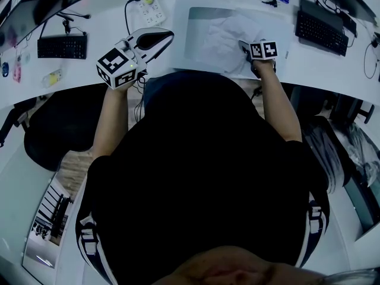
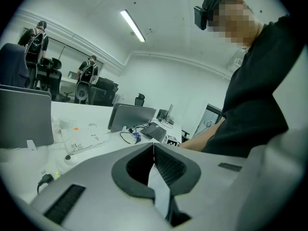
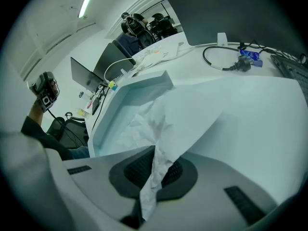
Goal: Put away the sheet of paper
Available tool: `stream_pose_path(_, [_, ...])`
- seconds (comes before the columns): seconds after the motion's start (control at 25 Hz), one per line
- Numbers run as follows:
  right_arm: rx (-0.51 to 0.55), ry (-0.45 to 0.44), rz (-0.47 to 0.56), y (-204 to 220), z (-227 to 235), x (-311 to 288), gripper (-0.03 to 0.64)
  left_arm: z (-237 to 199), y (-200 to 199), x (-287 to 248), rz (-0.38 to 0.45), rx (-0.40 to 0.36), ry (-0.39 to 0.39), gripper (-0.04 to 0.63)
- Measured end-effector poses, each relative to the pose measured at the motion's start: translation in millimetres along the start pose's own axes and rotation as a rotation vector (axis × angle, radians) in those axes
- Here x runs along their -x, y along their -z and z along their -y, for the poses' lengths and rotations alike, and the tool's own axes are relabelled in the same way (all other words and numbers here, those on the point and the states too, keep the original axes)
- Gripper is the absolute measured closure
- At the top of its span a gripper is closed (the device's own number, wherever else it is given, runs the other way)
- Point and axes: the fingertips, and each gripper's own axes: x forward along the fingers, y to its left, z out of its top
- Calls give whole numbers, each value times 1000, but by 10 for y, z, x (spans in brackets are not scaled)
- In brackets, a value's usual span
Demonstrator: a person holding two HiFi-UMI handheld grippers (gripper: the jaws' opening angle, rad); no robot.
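A crumpled white sheet of paper lies partly in a shallow white tray on the desk in front of me. My right gripper is at the sheet's right edge and is shut on it. In the right gripper view the paper runs up from between the closed pads of that gripper and drapes over the tray. My left gripper is held up at the left of the tray, apart from the sheet. Seen from the left gripper view, it is shut, with a narrow white paper strip pinched between its pads.
A black keyboard and a monitor stand at the far left, a second keyboard at the far right. A white power strip with cables lies behind the tray. A closed laptop and people stand further off in the room.
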Motion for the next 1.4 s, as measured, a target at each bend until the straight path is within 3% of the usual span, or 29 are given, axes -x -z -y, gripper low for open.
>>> stream_pose_path(1.4, [-41,-141,13,-278,-322,-296,601,-59,102,-9,-15,36,-10,574])
